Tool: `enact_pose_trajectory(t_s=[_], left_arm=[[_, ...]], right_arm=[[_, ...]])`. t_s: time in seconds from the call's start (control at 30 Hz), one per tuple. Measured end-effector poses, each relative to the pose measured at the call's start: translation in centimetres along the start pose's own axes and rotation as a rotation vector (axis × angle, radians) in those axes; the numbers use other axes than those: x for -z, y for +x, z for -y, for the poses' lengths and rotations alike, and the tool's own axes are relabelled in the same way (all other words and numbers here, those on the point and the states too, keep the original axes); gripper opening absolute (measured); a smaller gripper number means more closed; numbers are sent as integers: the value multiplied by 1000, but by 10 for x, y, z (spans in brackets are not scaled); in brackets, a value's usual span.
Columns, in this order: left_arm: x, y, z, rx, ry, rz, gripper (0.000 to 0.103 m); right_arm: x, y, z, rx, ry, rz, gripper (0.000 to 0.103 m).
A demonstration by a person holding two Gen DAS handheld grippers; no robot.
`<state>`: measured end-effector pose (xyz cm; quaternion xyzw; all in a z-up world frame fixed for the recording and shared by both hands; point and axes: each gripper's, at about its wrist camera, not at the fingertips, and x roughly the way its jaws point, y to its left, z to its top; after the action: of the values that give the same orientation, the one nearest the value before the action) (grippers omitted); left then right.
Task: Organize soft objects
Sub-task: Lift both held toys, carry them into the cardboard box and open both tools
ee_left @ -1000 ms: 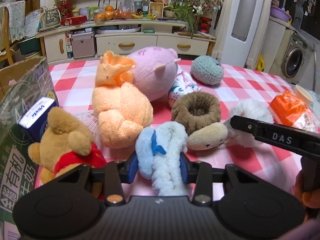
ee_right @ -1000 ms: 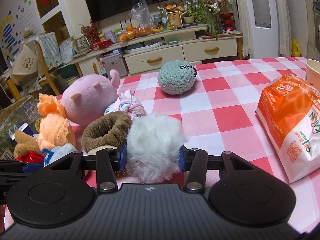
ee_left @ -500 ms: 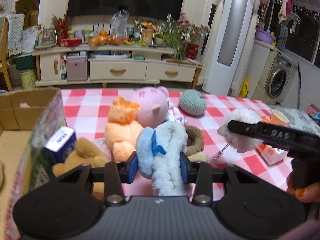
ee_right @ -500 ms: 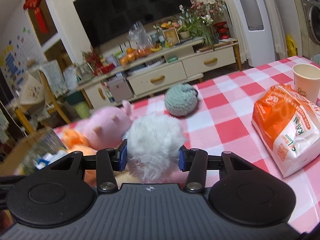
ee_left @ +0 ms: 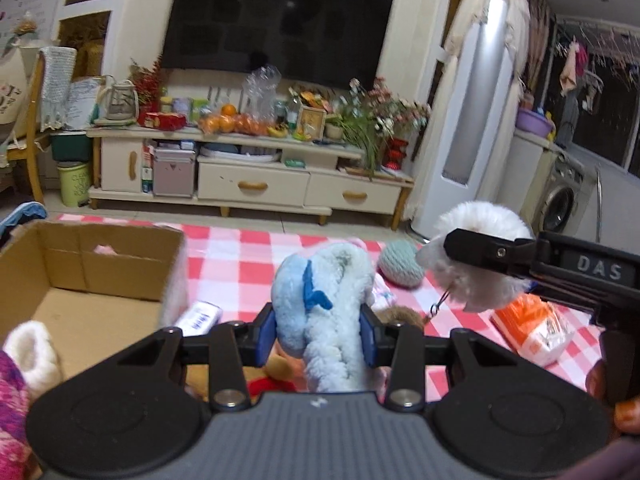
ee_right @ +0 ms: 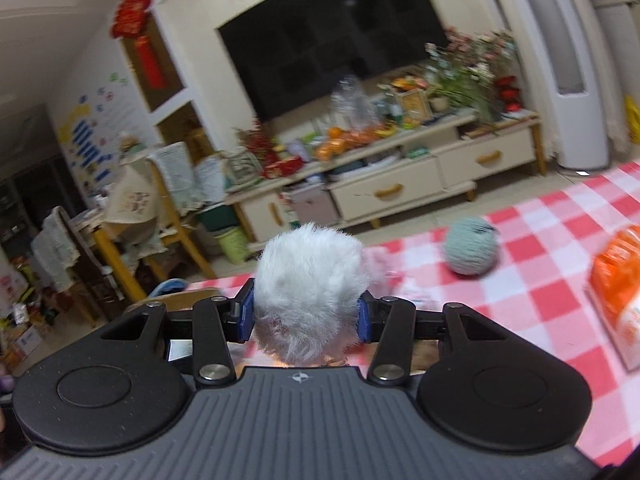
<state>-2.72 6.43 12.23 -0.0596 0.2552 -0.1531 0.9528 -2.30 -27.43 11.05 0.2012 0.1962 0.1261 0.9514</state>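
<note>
My left gripper [ee_left: 318, 330] is shut on a light blue and white plush toy [ee_left: 320, 308], held above the checked table. My right gripper [ee_right: 304, 314] is shut on a white fluffy pompom [ee_right: 310, 280]; in the left wrist view the same pompom [ee_left: 476, 260] hangs at the right with a small metal hook under it. An open cardboard box [ee_left: 92, 280] stands at the left, with a white fuzzy slipper [ee_left: 34, 350] and a pink knitted item [ee_left: 12, 408] inside. A teal crocheted ball [ee_left: 400, 264] lies on the red-and-white tablecloth [ee_left: 224, 256].
A brown bear in red [ee_left: 276, 376], a brown fuzzy item [ee_left: 400, 314] and a small white and blue carton [ee_left: 200, 316] lie below the left gripper. An orange snack bag [ee_left: 536, 328] rests at the right. Beyond the table stand a TV cabinet [ee_left: 256, 176] and chairs [ee_right: 132, 220].
Both grippers rose off the table with their toys, and the views tilted up toward the TV. The open box interior came into the left wrist view; the toy pile dropped mostly out of sight.
</note>
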Motion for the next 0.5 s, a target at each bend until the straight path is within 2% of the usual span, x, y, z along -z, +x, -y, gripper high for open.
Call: enact_pose_trajectory(t_s=[0.33,0.5], left_arm=[[-10,-23,-52,-111,-98,86,41],[-6,-27,-72,-191,-129,82,41]], right_arm=[[-13,23,-67,-157,-77,3,58],[-13,51,-86,-218,-92,-42,59]])
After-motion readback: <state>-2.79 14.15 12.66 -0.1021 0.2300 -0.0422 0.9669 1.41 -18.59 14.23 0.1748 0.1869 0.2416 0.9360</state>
